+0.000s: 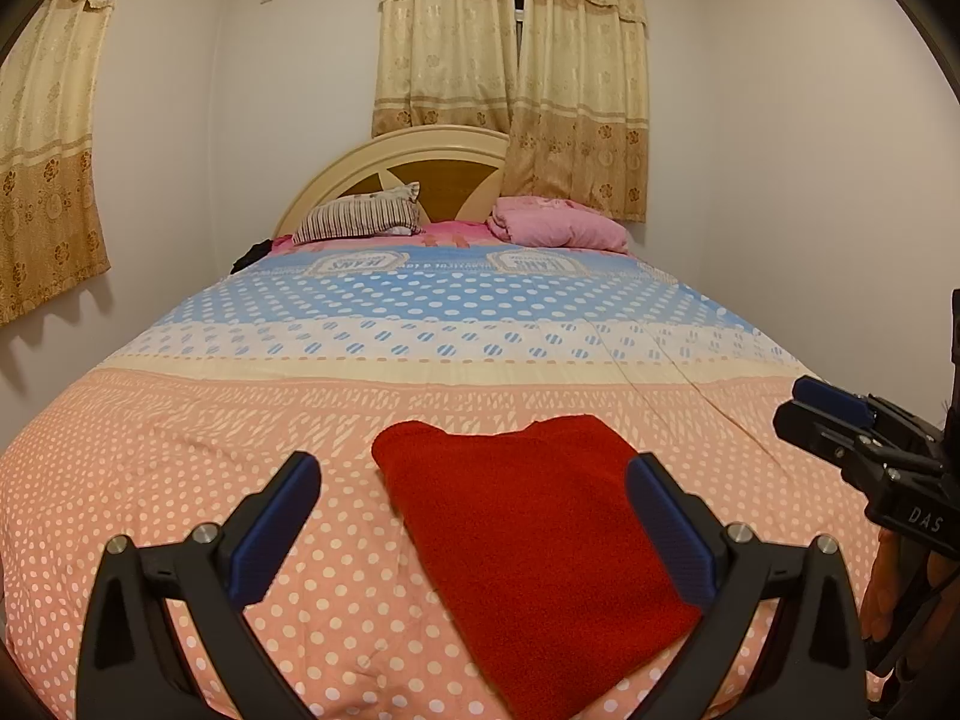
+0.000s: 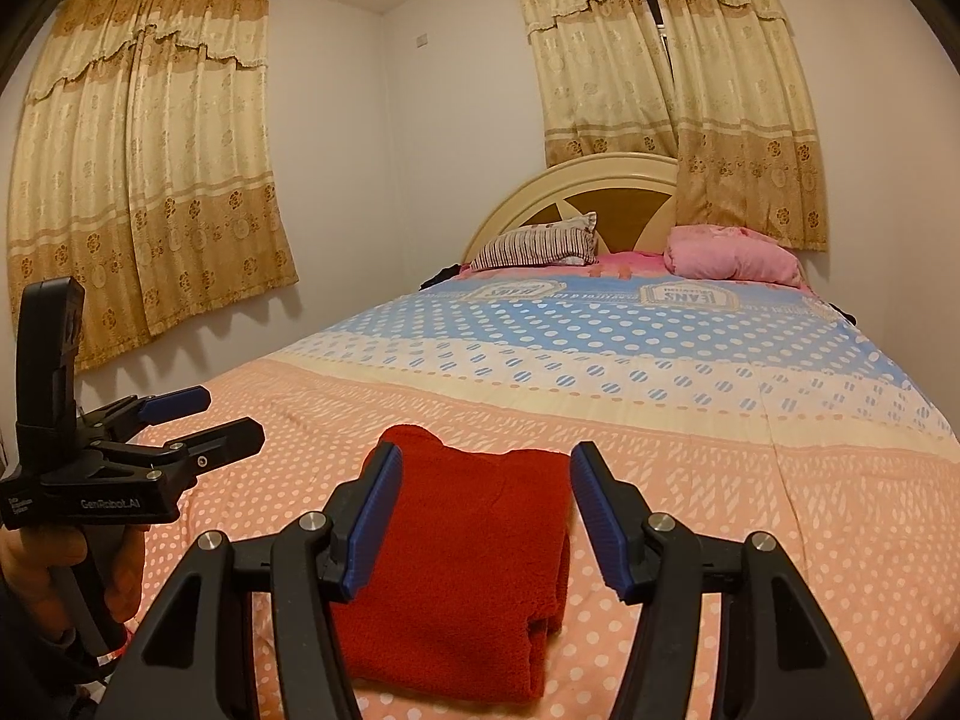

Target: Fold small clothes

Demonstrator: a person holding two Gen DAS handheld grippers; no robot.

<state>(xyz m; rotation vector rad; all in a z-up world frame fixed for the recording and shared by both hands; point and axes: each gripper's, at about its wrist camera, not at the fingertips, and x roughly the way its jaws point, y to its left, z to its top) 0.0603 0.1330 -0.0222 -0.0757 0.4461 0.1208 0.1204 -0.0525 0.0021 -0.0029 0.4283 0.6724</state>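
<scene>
Here, a red fleece garment (image 1: 528, 546), folded into a flat, roughly rectangular bundle, lies on the peach, white-dotted end of the bedspread (image 1: 180, 480), close to the foot of the bed. In the right wrist view its layered edges show along the near and right-hand sides. The left gripper (image 1: 474, 516) hangs above it with its jaws spread wide and nothing between the blue pads (image 1: 273, 531); its right-hand pad stands in front of the garment's right edge. The right gripper (image 2: 480, 516) likewise hangs over the garment, jaws apart and empty, its left pad in front of the cloth's left edge. Each gripper shows at the side of the other's view, and a hand (image 2: 54, 576) grips the left one's handle. Farther up, the bedspread turns cream, then blue with white dots. At the head lie a striped pillow (image 1: 360, 216) and a pink pillow (image 1: 558, 225) before an arched headboard (image 1: 420, 150). Floral beige curtains (image 1: 510, 60) hang behind.
</scene>
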